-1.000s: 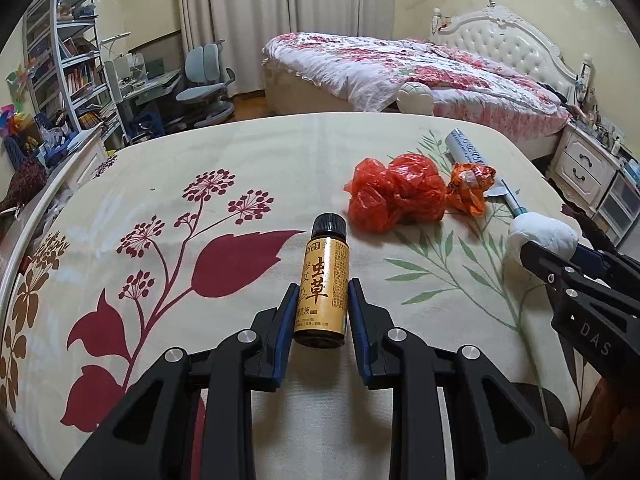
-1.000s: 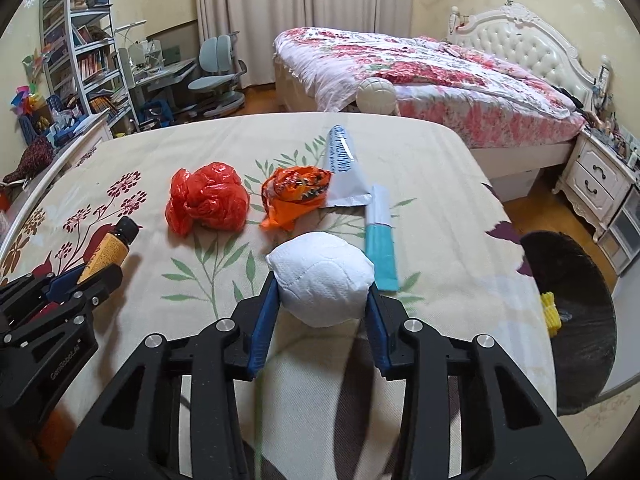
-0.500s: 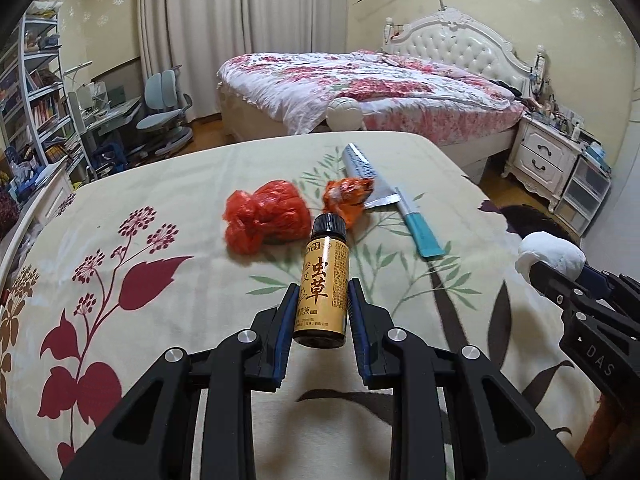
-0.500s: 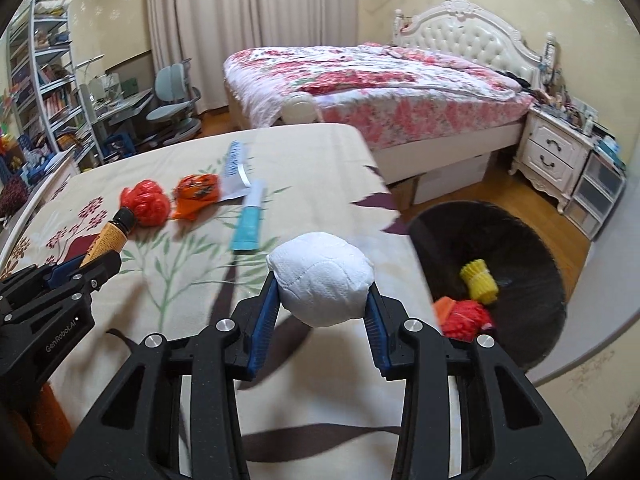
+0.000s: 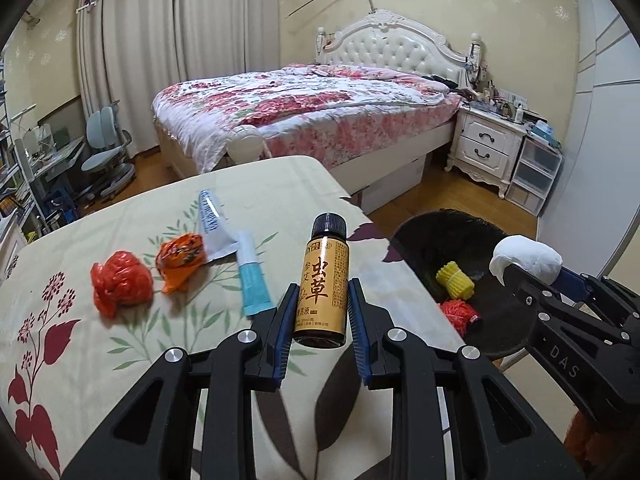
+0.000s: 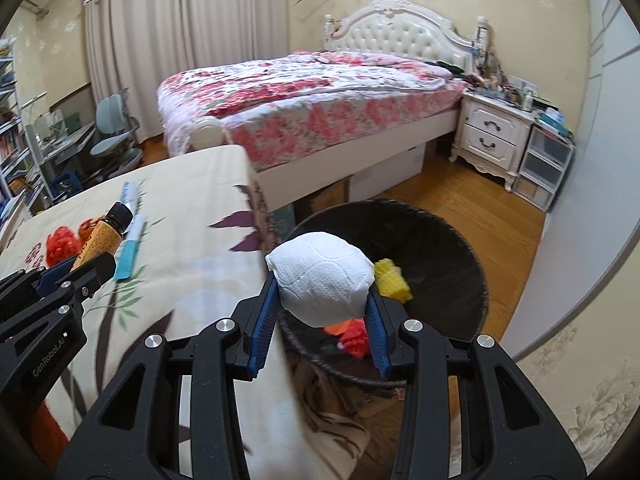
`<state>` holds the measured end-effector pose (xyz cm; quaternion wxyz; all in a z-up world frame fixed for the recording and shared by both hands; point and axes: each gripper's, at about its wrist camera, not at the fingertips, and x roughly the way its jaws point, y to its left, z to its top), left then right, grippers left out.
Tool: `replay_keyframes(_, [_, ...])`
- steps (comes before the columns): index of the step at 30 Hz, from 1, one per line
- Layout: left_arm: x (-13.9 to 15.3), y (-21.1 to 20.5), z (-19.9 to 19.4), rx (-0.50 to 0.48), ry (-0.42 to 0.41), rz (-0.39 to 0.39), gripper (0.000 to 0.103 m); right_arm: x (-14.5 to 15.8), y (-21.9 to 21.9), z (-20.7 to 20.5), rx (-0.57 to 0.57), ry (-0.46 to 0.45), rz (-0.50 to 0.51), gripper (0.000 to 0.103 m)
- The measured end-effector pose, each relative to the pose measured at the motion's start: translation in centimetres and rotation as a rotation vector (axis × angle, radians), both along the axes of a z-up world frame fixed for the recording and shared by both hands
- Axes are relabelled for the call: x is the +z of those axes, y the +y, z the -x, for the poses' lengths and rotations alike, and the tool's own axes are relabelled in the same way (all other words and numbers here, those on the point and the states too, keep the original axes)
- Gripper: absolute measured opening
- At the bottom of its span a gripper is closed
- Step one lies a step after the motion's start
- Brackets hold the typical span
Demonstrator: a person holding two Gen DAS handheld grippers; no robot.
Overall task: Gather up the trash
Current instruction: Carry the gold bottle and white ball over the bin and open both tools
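Left wrist view: the left tongs (image 5: pixel 320 316) are clamped on a small amber glass bottle with a black cap and gold label (image 5: pixel 322 280), which stands upright between the blue pads with its cap pointing away from the camera. The round black wastebasket (image 5: pixel 452 236) sits on the floor to the right of it, past the corner of the table (image 5: pixel 248 192) with its flowered cloth, so the bottle would have to cross that edge sideways. The right tongs (image 5: pixel 528 268) reach in from the right, nearer the basket, holding a white crumpled paper ball (image 5: pixel 526 258). On the table lie a red plastic bag wad (image 5: pixel 120 280), an orange snack wrapper (image 5: pixel 180 260) and a white and teal tube (image 5: pixel 250 276), all uncollected.

Right wrist view: the right tongs (image 6: pixel 320 316) grip the paper ball (image 6: pixel 322 280) on both sides, and the basket (image 6: pixel 440 240) opens directly beyond and beneath it. A yellow ribbed lump (image 6: pixel 394 278) and something red-orange already lie inside. Nothing blocks the drop, I judge. The left tongs (image 6: pixel 86 268) and bottle (image 6: pixel 100 236) are at the left, over the table, farther from the basket.
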<state>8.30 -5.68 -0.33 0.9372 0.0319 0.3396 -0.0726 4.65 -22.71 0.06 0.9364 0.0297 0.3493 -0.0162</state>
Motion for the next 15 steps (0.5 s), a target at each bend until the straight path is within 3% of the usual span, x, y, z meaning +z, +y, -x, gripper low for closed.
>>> replay_keyframes(15, [-1.7, -8.0, -5.0, -0.093, 0.021, -0.04, 0.027, -1.8, -6.4, -3.1, -0.127, 0.02, -0.004, 0.039])
